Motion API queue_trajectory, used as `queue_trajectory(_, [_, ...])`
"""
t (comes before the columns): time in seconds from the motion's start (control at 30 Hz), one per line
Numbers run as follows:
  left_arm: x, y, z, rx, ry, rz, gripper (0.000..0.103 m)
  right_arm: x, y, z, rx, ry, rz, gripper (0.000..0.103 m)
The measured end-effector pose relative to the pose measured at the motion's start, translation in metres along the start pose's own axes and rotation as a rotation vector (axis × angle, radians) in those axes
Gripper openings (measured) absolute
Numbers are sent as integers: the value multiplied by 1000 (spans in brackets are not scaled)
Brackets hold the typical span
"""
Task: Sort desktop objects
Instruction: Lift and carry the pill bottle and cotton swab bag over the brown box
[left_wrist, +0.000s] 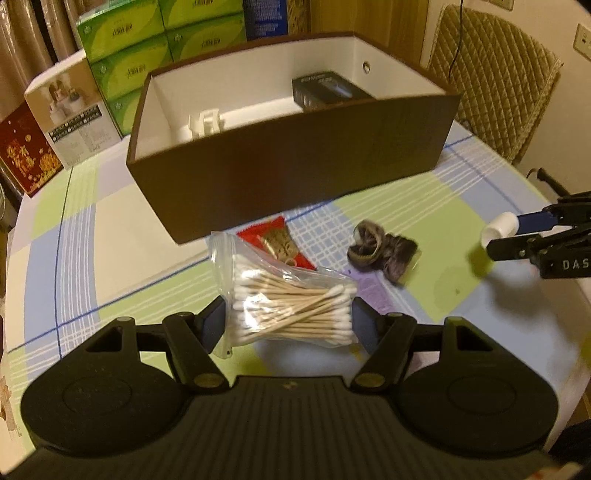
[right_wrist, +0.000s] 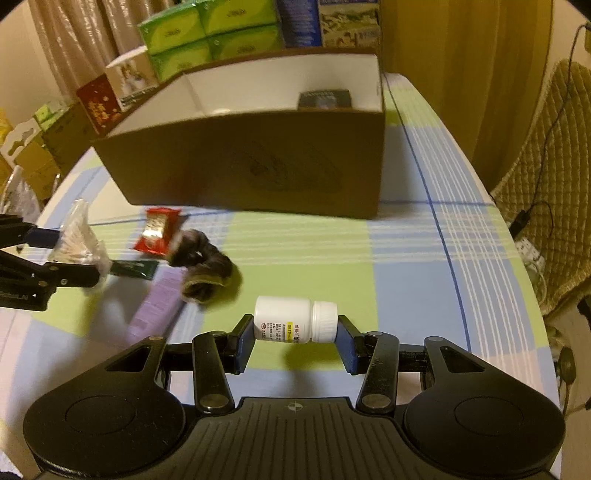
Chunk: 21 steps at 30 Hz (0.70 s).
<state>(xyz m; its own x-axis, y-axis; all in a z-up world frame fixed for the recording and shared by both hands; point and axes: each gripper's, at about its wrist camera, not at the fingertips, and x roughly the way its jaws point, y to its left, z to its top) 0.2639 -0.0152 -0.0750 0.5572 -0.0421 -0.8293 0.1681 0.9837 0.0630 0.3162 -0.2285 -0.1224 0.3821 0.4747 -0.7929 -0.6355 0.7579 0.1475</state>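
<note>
My left gripper (left_wrist: 288, 317) is shut on a clear bag of cotton swabs (left_wrist: 291, 306) and holds it above the table; it also shows in the right wrist view (right_wrist: 79, 240). My right gripper (right_wrist: 295, 328) is shut on a white pill bottle (right_wrist: 295, 320), held sideways above the cloth; the bottle also shows in the left wrist view (left_wrist: 500, 229). A brown open box (left_wrist: 295, 173) with white inside stands behind, holding a black box (left_wrist: 328, 90) and a white clip (left_wrist: 205, 123). A red packet (left_wrist: 280, 243), a dark scrunchie (left_wrist: 380, 251) and a purple packet (right_wrist: 159, 306) lie on the table.
The round table has a checked green and blue cloth (right_wrist: 406, 258). Green tissue packs (left_wrist: 147, 48) and cartons (left_wrist: 70, 114) stand behind the box. A quilted chair (left_wrist: 495, 74) is at the right. A dark green sachet (right_wrist: 133, 268) lies by the left gripper.
</note>
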Motion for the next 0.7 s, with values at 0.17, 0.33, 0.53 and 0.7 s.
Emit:
queue_trajectory(0.17, [-12, -1, 15, -8, -34, -20, 67, -11, 11, 17, -34, -32, 29, 44])
queue_trajectory(0.33, [-20, 0, 33, 3, -73, -18, 67, -20, 16, 38, -64, -78, 53, 44])
queue_trajectory(0.53, [-24, 5, 58, 4, -116, -27, 67, -24, 18, 65, -94, -134, 66, 44])
queue_trajectory(0.7, [-23, 13, 84, -6, -144, -40, 67, -23, 17, 92, -107, -182, 74, 44])
